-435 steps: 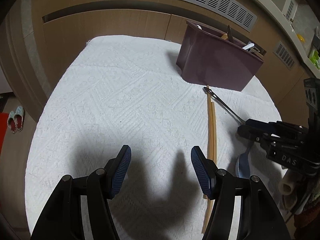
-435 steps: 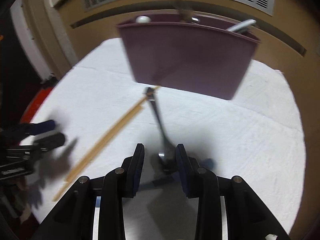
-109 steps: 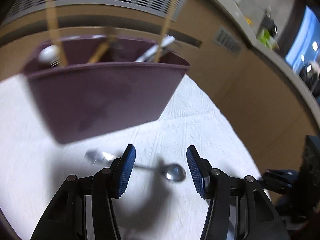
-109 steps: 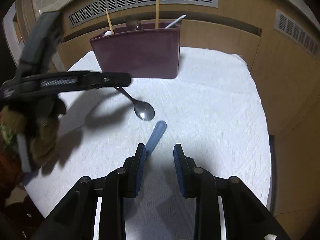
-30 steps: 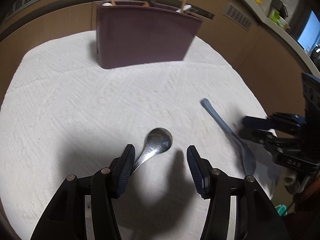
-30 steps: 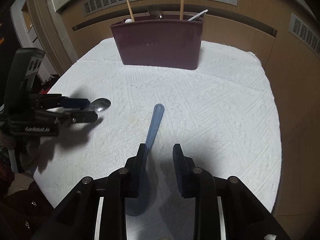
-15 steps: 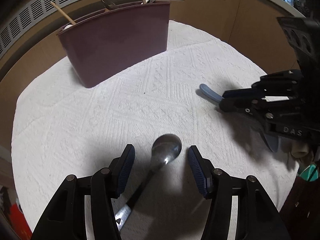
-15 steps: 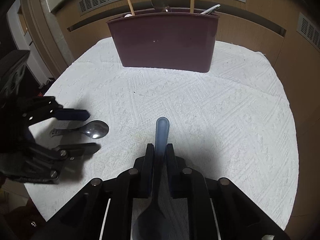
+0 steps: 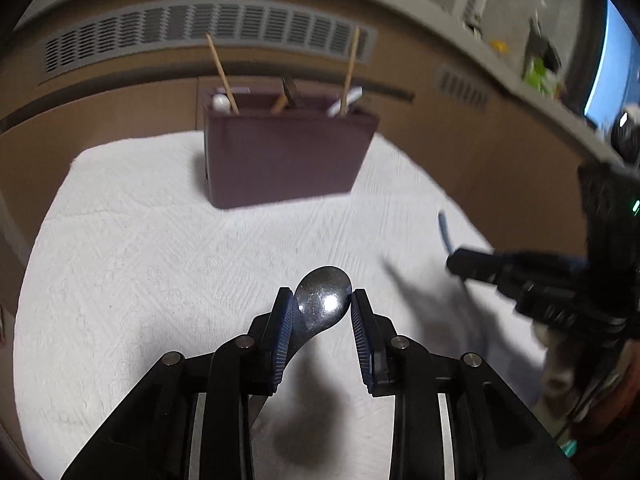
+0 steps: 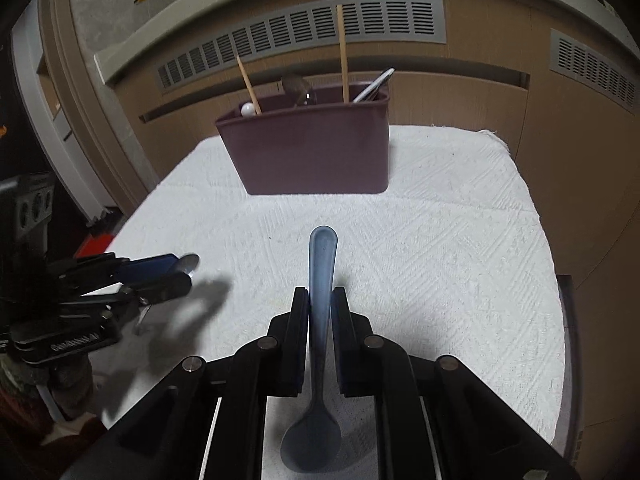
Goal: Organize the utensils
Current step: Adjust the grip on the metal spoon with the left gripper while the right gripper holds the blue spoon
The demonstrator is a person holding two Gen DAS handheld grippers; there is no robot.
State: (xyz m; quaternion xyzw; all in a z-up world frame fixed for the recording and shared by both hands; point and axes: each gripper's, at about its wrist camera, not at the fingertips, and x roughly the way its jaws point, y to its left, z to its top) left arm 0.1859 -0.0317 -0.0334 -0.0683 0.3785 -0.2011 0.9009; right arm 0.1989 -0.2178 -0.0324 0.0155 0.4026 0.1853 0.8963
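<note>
Left gripper (image 9: 322, 304) has just been closing on the metal spoon's (image 9: 323, 303) bowl; right gripper (image 10: 320, 300) clamps the blue plastic spoon's (image 10: 320, 280) handle, both ready for the maroon utensil caddy (image 10: 316, 152) ahead.

The support surface is a table covered by a white textured cloth (image 10: 440, 240). A maroon utensil holder (image 10: 316, 152) stands upright on the cloth, directly ahead of the right gripper (image 10: 320, 300) and well apart from it.
</note>
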